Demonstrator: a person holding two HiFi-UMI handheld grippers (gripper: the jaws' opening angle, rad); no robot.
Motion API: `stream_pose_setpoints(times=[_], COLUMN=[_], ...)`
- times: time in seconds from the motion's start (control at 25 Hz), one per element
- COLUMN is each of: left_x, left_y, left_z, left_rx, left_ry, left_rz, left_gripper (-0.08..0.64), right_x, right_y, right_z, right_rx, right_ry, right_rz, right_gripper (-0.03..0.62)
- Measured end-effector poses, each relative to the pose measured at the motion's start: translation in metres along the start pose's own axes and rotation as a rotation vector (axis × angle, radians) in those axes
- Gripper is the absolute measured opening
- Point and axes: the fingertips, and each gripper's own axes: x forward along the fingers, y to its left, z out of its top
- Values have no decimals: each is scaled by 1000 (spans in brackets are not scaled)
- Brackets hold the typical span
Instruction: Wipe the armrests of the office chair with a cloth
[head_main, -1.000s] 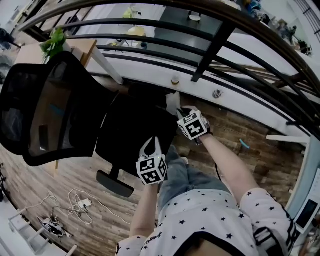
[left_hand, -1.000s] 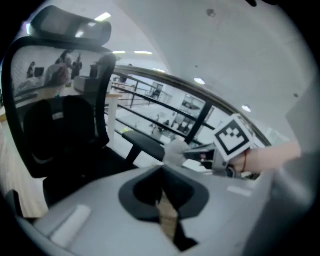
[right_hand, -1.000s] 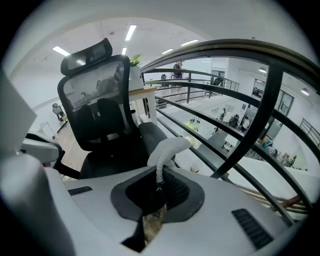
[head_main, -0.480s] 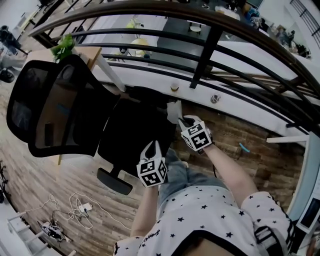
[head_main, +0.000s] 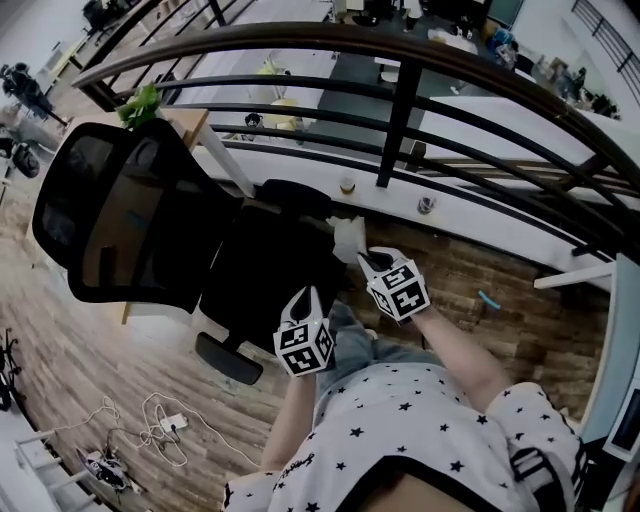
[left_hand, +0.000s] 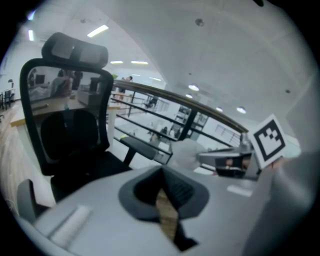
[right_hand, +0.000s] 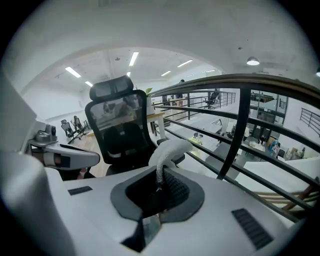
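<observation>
You're pinching the cloth (right_hand: 169, 149) in the right gripper (head_main: 366, 260), bunched past its fingers for the armrest (head_main: 297, 192); left gripper (left_hand: 163, 176) is closed, empty.

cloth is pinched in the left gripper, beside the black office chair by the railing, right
Not quite: the cloth is pinched in the right gripper, as the right gripper view shows. The left gripper holds nothing. The rest stands.
</observation>
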Motion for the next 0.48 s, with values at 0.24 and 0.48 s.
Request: stream_pose_setpoints(times=[0.24,0.48], left_x=[-21,-33], left_y=[-14,-25], left_z=[-4,-13], left_rx=[13,36], left_ry=[-20,-21], left_rz=[-17,-29], left_gripper=[4,5], right_x=[-38,-66], right_y=[14,24], right_z=[-3,-10], right_rx=[28,45], right_ry=[-53,-89], right_rz=[4,10], right_gripper=[28,28])
